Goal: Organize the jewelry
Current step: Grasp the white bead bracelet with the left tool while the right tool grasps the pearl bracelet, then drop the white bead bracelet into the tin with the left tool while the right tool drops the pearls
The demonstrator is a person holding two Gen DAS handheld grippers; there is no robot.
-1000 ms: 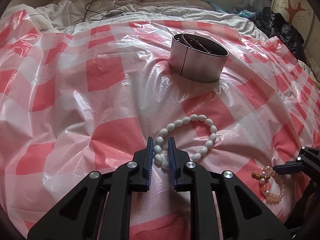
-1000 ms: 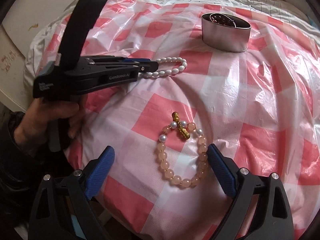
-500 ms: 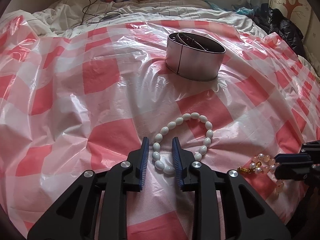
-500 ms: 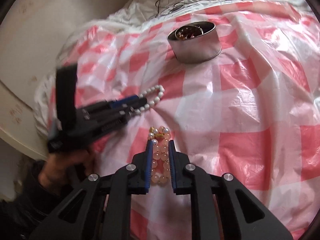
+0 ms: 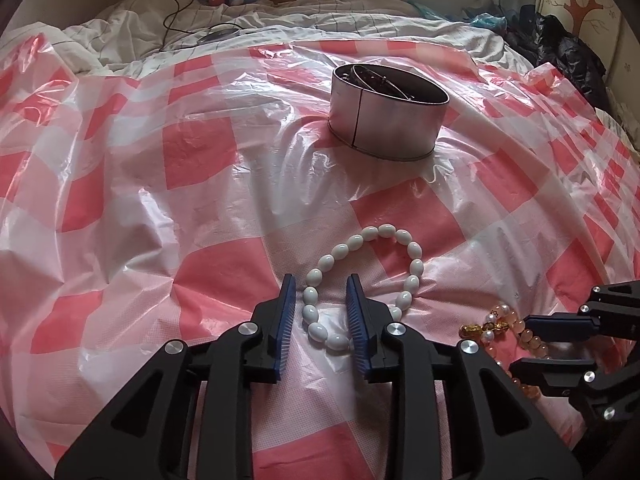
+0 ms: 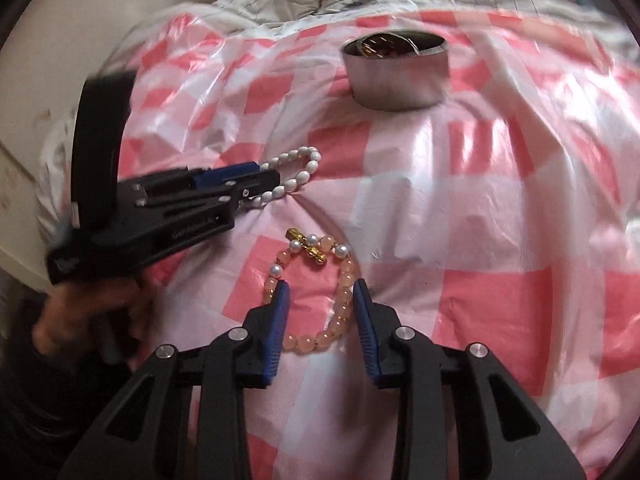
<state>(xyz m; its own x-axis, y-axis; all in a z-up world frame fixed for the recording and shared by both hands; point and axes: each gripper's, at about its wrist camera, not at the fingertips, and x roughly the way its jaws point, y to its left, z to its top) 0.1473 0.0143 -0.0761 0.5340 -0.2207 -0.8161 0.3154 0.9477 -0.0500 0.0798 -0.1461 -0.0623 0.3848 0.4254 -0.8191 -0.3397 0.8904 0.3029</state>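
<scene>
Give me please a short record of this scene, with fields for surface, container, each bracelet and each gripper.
surface: pink checked plastic sheet over a bed
container: round metal tin, open, items inside
white bracelet: flat on sheet, near side between left gripper fingers
pink bracelet: flat on sheet, straddled by right gripper
grippers: both open, neither clamped

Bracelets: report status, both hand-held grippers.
Left hand-held gripper open astride white bracelet. Right hand-held gripper open around pink bracelet. Tin path unobstructed.
</scene>
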